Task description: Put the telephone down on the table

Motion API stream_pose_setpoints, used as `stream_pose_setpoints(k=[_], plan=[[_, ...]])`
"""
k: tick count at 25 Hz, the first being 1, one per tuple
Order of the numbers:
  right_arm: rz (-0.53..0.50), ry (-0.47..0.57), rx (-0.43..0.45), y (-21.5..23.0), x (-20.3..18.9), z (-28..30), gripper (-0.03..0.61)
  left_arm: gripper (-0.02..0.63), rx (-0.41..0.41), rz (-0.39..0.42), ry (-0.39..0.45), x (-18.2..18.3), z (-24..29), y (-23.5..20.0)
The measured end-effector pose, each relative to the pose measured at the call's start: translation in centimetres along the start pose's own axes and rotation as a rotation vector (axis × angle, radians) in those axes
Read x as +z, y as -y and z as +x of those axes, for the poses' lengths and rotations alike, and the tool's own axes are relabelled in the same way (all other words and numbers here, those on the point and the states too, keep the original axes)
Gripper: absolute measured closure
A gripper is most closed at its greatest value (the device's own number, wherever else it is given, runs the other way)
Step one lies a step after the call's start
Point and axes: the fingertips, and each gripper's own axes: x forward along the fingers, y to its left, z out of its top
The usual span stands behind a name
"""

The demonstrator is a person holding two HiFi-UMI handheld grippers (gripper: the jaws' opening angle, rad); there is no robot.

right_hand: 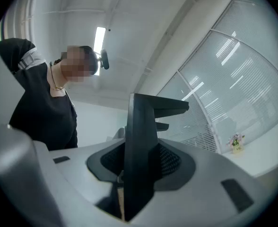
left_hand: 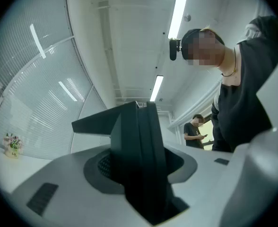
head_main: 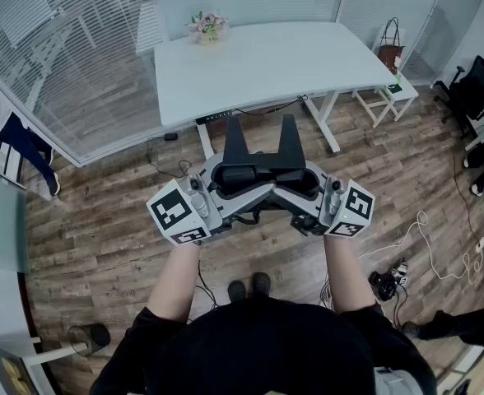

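Note:
No telephone shows in any view. The person holds both grippers side by side at waist height, over the wooden floor. They are well short of the white table (head_main: pixel 267 60). The left gripper (head_main: pixel 235 120) shows as one narrow black fin pointing toward the table. Its fingers (left_hand: pixel 141 122) lie together with no gap and nothing between them. The right gripper (head_main: pixel 289 118) looks the same, and its fingers (right_hand: pixel 141 126) form one dark slab with nothing in them. Both grippers tilt slightly upward.
A small flower pot (head_main: pixel 207 29) stands at the table's far left corner. To the right are a bag (head_main: pixel 390 56) on a white stool and a black office chair (head_main: pixel 477 85). Cables (head_main: pixel 407 253) lie on the floor. A glass wall with blinds (head_main: pixel 61 64) runs along the left. Another person (left_hand: pixel 194 131) stands far off.

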Motion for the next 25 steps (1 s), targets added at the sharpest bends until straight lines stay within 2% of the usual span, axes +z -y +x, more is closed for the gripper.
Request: stream_pose_setpoints(k=[25], plan=[[-0.008,-0.038,-0.002,0.3,0.9,-1.0,0.410,0.402,0.004,-0.017,0.029,-0.1,1.3,0.2]])
